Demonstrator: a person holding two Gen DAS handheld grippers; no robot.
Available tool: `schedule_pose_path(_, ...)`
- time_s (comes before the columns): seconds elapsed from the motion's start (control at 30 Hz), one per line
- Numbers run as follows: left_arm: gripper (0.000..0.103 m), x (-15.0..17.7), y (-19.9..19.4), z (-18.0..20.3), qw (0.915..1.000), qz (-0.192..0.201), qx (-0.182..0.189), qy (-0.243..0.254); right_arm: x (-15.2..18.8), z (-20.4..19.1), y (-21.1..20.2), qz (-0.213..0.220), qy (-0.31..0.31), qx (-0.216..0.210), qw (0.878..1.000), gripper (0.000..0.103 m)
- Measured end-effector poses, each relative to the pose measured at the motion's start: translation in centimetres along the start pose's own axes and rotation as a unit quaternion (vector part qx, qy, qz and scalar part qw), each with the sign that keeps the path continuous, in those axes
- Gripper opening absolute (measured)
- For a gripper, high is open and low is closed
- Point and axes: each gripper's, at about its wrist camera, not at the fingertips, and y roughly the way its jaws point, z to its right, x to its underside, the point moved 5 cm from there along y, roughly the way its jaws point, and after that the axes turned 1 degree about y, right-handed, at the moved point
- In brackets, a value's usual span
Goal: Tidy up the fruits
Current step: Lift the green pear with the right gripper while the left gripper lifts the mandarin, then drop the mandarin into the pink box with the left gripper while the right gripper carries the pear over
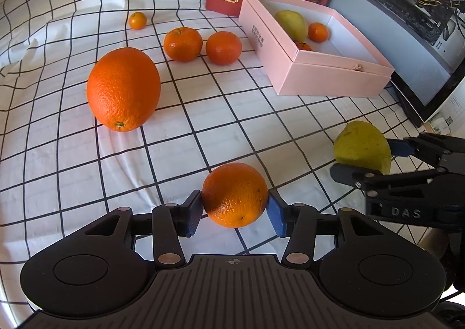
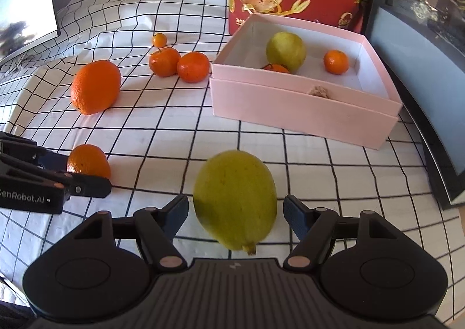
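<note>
Both tools are loaded, well short of the pink box [image 2: 302, 114]: the left tool [image 1: 234, 207] clamps an orange [image 1: 234, 194], the right tool [image 2: 236, 212] a green pear [image 2: 234, 198]. Next, I judge, each must carry across and release over the box's open interior.

**Inspector:** Position of the box [image 2: 302, 114]?

**Assistant:** Right of centre in the right wrist view, on the cloth [image 2: 174, 125]. Inside it: a pear [image 2: 286, 51] and two mandarins [image 2: 336, 61].

**Inspector:** Loose fruit?

**Assistant:** Left of the box, two mandarins touching [image 2: 178, 64]; a kumquat [image 2: 159, 39] behind them; a large orange [image 2: 96, 86] further left.
</note>
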Motion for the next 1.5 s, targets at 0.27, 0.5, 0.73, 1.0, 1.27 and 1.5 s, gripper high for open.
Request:
schedule_pose_path(0.27,0.053,0.4,-0.1,0.0,0.9999,-0.002,0.006,-0.008,-0.5,-0.4,1.1,-0.011,0.011,-0.004,1.000,0.072)
schedule_pose_path(0.5,0.053,0.5,-0.2,0.0,0.9999,-0.003,0.007,-0.009,-0.6,-0.8,0.7,-0.007,0.002,-0.013,1.000,0.059)
schedule_pose_path(0.73,0.053,0.4,-0.1,0.1,0.9999,-0.004,0.008,-0.009,-0.4,-0.6,0.5,-0.005,0.008,-0.018,1.000,0.059)
schedule_pose_path(1.0,0.053,-1.8,-1.3,0.7,0.9981,0.028,0.052,-0.017,-1.4,0.9,-1.7,0.020,0.029,-0.032,0.999,0.058)
schedule_pose_path(1.27,0.053,-13.7,-4.4,5.6,0.9869,0.121,0.099,0.043,-9.3,5.8,-7.8,0.127,0.022,0.002,0.992,0.058)
schedule_pose_path(1.5,0.053,-19.6,1.0,11.4,0.9857,0.087,0.131,0.061,-14.5,11.1,-9.7,0.170,0.029,0.043,0.984,0.058)
